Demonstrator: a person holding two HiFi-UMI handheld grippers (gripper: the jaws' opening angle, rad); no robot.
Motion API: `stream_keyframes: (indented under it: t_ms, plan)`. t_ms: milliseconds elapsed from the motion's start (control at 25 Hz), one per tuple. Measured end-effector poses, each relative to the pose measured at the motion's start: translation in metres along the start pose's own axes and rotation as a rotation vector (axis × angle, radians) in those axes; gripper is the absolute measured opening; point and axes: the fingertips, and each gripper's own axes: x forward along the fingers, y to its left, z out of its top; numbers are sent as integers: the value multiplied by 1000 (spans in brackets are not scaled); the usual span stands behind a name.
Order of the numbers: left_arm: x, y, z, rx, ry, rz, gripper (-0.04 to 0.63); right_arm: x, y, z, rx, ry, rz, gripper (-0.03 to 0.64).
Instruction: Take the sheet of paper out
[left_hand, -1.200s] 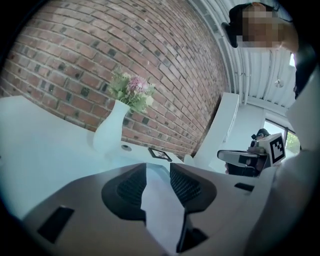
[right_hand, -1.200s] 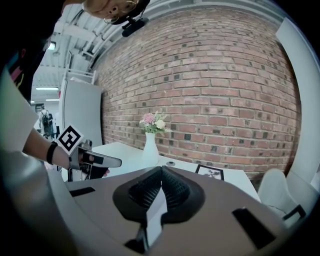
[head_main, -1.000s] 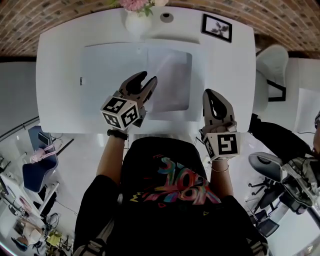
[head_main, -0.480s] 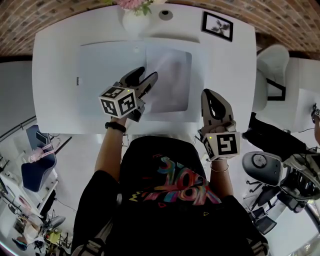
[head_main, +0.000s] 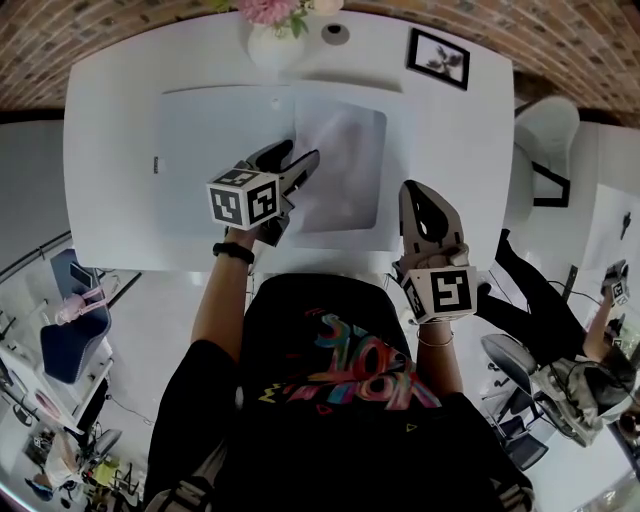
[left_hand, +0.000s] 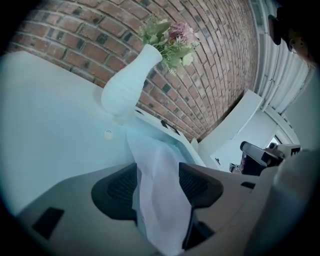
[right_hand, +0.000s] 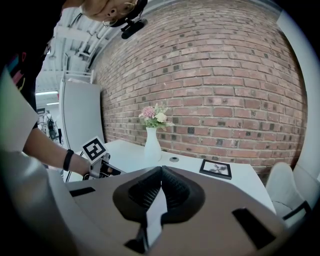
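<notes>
left gripper (head_main: 298, 153) jaws opening, sheet of paper (head_main: 345, 160) loose between them, not pinched. sheet lies over right half of clear folder (head_main: 215, 130) on table (head_main: 110, 120); seems only partly out. right gripper (head_main: 416, 188) clenched, empty, at table edge. regrasp and pull-out left.

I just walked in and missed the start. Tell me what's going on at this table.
A person holds a tool in each hand over a white table. The left tool's jaws are opening, with the sheet of paper between them, not pinched, above a pale folder lying flat. The right tool is shut and empty near the table's front edge, clear of the paper.
</notes>
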Motion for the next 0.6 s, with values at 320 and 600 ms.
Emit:
stream_keyframes:
  t_ms: [320,600]
  plan:
    - [6,-2,-23,-69,118,-82,256,7,-3,2,7,-5,-1,21]
    - [7,-16,-34,-96,246,-221,256,15,-3,7,22,-12,6,21]
